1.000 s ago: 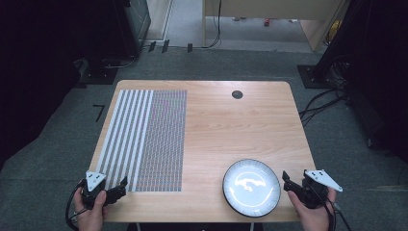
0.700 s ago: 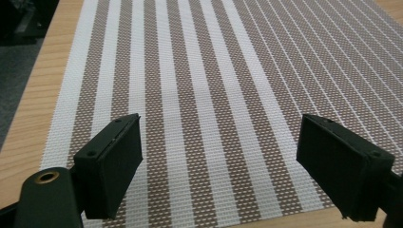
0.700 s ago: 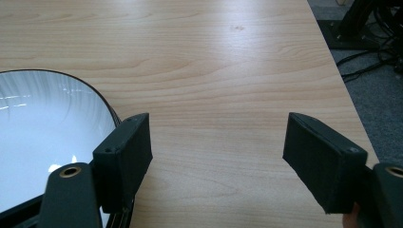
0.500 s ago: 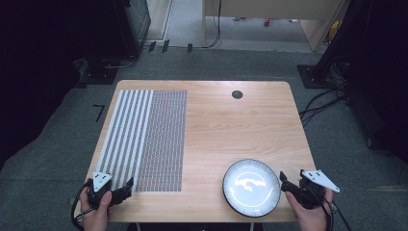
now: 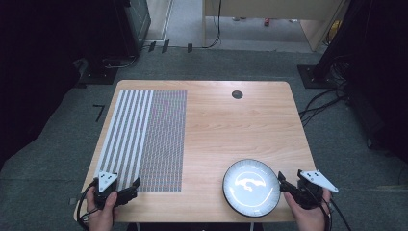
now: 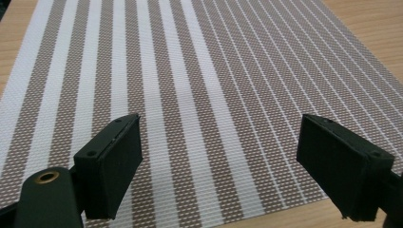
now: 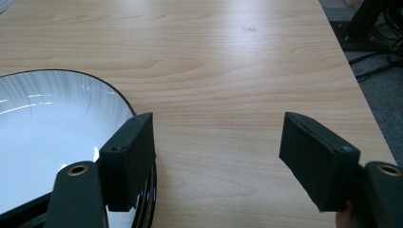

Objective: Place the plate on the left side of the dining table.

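1. While both grippers stand open, the left gripper [image 5: 133,184] hovers over the striped placemat [image 5: 144,137].
2. Right gripper [image 5: 283,182] sits beside the plate [image 5: 250,187]; a careless approach could nudge the plate off the table [image 5: 231,130].

Each black tool [image 5: 136,183] [image 5: 281,178] carries a grey three-cornered plate and trailing cable.

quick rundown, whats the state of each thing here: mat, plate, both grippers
placemat: unrolled, lying flat on the left part of the table
plate: upright, nothing on it, near the table's front edge
left gripper: open, holding nothing, over the placemat's near end
right gripper: open, holding nothing, beside the plate's right rim, one jaw over the rim
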Tool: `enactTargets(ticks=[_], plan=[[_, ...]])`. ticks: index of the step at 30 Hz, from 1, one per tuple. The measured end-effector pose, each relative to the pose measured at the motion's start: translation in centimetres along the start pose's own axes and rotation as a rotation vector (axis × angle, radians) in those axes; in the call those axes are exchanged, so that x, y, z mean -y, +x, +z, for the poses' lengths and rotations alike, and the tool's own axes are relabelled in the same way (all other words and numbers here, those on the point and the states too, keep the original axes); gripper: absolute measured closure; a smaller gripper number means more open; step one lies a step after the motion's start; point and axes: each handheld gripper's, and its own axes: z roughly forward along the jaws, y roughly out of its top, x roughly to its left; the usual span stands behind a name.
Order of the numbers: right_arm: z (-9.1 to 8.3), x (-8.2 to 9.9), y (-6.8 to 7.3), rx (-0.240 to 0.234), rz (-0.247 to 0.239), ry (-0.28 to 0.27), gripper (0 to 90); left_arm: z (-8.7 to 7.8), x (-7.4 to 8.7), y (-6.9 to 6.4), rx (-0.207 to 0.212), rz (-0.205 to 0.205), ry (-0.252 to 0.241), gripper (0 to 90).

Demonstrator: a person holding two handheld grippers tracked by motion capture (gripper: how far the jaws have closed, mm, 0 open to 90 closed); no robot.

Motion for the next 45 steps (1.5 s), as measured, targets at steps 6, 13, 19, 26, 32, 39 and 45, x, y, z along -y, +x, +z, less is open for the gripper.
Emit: enactTargets(ticks=[6,13,19,26,32,39,45], plan=[[0.1,0.0,0.3,-0.007,-0.011,0.003,29.4,0.3,-0.1,-0.9,0.017,0.015,0.000,15.4],[0.1,0.0,0.4,-0.029,-0.014,0.010,32.0,0.4,-0.2,-1.5,0.031,0.016,-0.001,15.4],[0.0,0.1,0.7,-0.045,-0.021,0.004,35.9,0.3,-0.3,-1.9,0.041,0.013,-0.005,15.4],[0.0,0.1,1.1,-0.057,-0.031,-0.005,40.7,0.3,-0.4,-2.6,0.060,0.016,-0.010,15.4],[0.0,0.2,1.3,-0.062,-0.033,-0.009,43.4,0.4,-0.5,-3.4,0.074,0.017,-0.013,15.4],[-0.1,0.2,1.4,-0.065,-0.034,-0.016,44.6,0.8,-0.8,-4.1,0.094,0.013,-0.015,15.4],[-0.1,0.1,1.6,-0.067,-0.028,-0.016,44.7,1.0,-1.1,-5.3,0.101,0.033,-0.023,15.4]])
